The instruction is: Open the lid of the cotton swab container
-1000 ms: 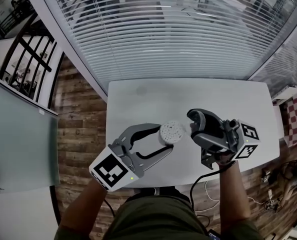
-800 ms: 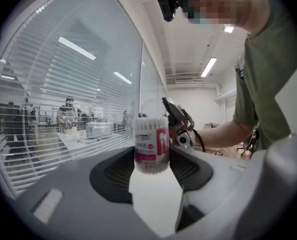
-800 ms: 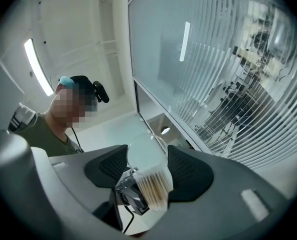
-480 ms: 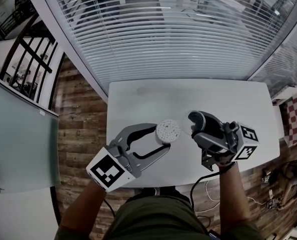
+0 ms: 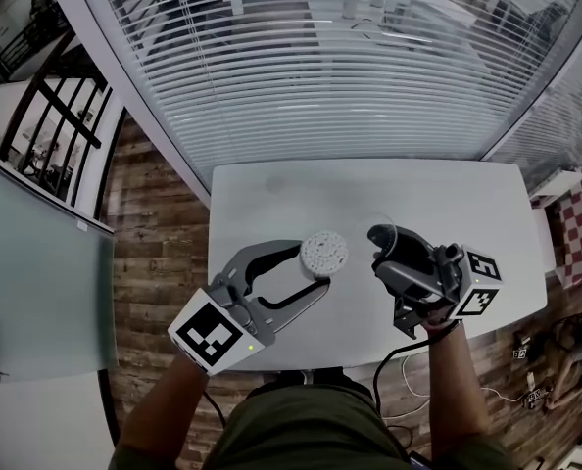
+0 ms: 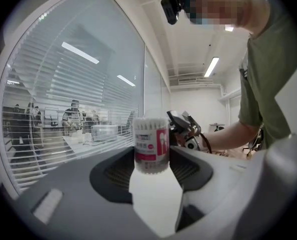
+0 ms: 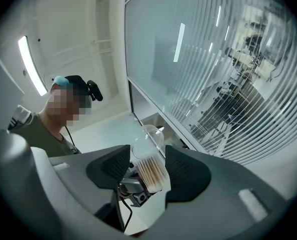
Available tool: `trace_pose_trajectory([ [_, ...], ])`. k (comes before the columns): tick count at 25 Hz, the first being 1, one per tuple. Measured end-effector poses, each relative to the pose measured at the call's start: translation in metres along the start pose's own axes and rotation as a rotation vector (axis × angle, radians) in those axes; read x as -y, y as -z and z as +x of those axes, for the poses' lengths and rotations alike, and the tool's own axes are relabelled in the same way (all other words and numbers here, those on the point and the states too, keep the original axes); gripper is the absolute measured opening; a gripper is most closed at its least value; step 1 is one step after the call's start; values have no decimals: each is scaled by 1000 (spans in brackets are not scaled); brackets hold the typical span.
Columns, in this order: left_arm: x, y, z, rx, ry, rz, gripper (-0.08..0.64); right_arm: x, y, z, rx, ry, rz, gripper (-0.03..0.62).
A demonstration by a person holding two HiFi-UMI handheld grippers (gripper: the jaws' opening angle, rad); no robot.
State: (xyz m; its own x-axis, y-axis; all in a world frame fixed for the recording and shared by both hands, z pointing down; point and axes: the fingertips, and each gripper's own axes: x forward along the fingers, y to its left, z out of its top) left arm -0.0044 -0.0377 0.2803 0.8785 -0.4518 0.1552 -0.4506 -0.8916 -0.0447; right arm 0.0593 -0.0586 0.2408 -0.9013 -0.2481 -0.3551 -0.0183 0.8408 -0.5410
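The cotton swab container [image 5: 324,253] is a small clear tub with a pink label [image 6: 151,145]. It is lifted off the white table [image 5: 271,189], with my left gripper [image 5: 315,266] shut on its sides. Its top shows bare swab tips with no cover over them. My right gripper [image 5: 381,237] hovers just right of the container. Its jaws are closing with nothing pressed between the pads. In the right gripper view the container [image 7: 151,172] shows ahead between the jaws. A clear lid [image 7: 151,136] shows just beyond it; I cannot tell whether it is still attached.
The table's near edge [image 5: 350,365] runs just under both grippers. A window with slatted blinds [image 5: 350,67] fills the far side. A black cable [image 5: 381,375] hangs from the right gripper. Wooden floor [image 5: 159,262] lies to the left.
The left gripper has carried the container slightly left and away from me. The right gripper has drifted a little toward me, and its jaws have narrowed.
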Motion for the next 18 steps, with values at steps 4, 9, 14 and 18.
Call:
trace_pose_trajectory([
  [4, -6, 4, 0, -18, -22, 8, 225, 0, 1, -1, -4, 3, 0, 232],
  [9, -12, 6, 2, -26, -39, 6, 225, -3, -1, -5, -13, 8, -4, 232],
  [14, -18, 3, 3, -14, -54, 10, 225, -6, -1, -9, -44, 54, -41, 232],
  [18, -22, -2, 2, -10, -67, 6, 225, -16, 1, -10, -89, 63, -78, 232],
])
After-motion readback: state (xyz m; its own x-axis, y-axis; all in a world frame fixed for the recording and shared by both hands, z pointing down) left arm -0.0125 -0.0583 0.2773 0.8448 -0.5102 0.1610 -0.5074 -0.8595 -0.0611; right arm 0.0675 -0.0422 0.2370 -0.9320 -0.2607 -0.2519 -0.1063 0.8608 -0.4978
